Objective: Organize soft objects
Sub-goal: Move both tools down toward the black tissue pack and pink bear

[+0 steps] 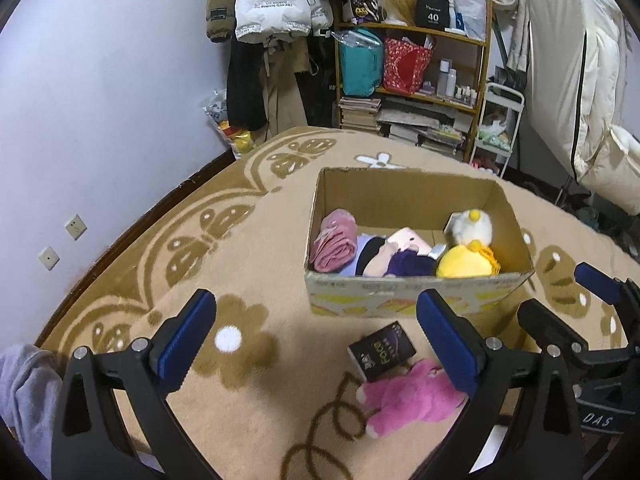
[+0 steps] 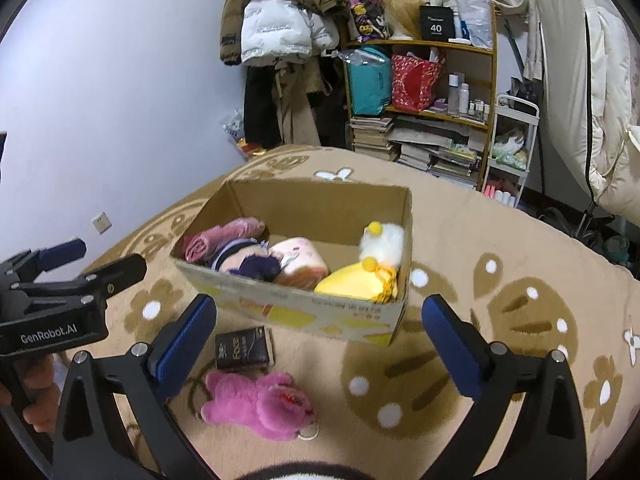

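Left wrist view: the left gripper [image 1: 316, 336] hangs over a tan blanket [image 1: 248, 240] patterned with brown flowers, its blue-padded fingers [image 1: 188, 332] spread wide with nothing between them. Past them, in the middle of the blanket, stands an open cardboard box [image 1: 416, 296]. Inside it, from left to right, lie a rolled pink towel [image 1: 334, 246], a doll in dark purple clothes [image 1: 396, 262], a pale pink plush [image 1: 408, 238], a white fluffy toy [image 1: 472, 226] at the far right and a yellow plush [image 1: 464, 264] in the near right corner. On the blanket just in front of the box lies a small black box [image 1: 382, 350], and touching its near edge is a pink plush bear [image 1: 404, 400], partly behind the right finger. The right gripper [image 1: 568, 300] shows at the right edge, also spread wide and empty. Far off stand a wooden shelf [image 1: 416, 30] with bags and bottles, and hanging coats [image 1: 272, 8].

Right wrist view: the right gripper [image 2: 320, 336] has its fingers [image 2: 452, 344] wide apart, holding nothing. The cardboard box [image 2: 320, 312] sits ahead, slightly left of centre. The black box [image 2: 244, 350] lies near its front wall, and the pink bear [image 2: 256, 404] lies on its side just nearer, between the fingers but below them and untouched. The left gripper [image 2: 108, 258] enters from the left, open, held by a hand [image 2: 38, 396].
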The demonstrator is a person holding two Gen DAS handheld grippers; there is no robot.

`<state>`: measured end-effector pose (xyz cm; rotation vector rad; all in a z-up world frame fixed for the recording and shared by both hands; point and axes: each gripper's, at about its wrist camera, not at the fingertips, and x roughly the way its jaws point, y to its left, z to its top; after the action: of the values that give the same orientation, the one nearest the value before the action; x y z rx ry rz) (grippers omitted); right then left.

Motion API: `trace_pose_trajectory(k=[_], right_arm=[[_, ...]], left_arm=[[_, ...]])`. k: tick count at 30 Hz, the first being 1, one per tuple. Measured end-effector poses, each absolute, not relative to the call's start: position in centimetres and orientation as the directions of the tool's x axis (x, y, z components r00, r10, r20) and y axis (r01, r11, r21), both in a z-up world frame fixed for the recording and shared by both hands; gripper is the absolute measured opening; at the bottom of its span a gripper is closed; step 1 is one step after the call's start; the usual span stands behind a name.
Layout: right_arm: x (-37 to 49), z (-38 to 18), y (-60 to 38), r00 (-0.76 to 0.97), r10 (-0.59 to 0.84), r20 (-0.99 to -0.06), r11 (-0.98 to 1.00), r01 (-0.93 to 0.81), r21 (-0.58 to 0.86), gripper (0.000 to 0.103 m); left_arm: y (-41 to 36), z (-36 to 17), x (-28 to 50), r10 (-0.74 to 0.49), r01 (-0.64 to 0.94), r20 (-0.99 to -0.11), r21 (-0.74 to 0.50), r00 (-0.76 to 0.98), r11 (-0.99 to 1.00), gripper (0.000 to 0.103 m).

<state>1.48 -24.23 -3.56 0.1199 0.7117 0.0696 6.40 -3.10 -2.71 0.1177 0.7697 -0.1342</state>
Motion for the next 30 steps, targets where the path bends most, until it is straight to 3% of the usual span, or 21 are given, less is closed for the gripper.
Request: trace_pose_trajectory(k=[30], right_arm=[[2.7,-11.8,-21.8,0.564,0.156,-0.811,0.988,-0.072,0.14,0.103]], left_arm=[[-4.2,-10.0,8.8,-0.035,0.22,-0.855,0.094,0.517,0.971,0.1]])
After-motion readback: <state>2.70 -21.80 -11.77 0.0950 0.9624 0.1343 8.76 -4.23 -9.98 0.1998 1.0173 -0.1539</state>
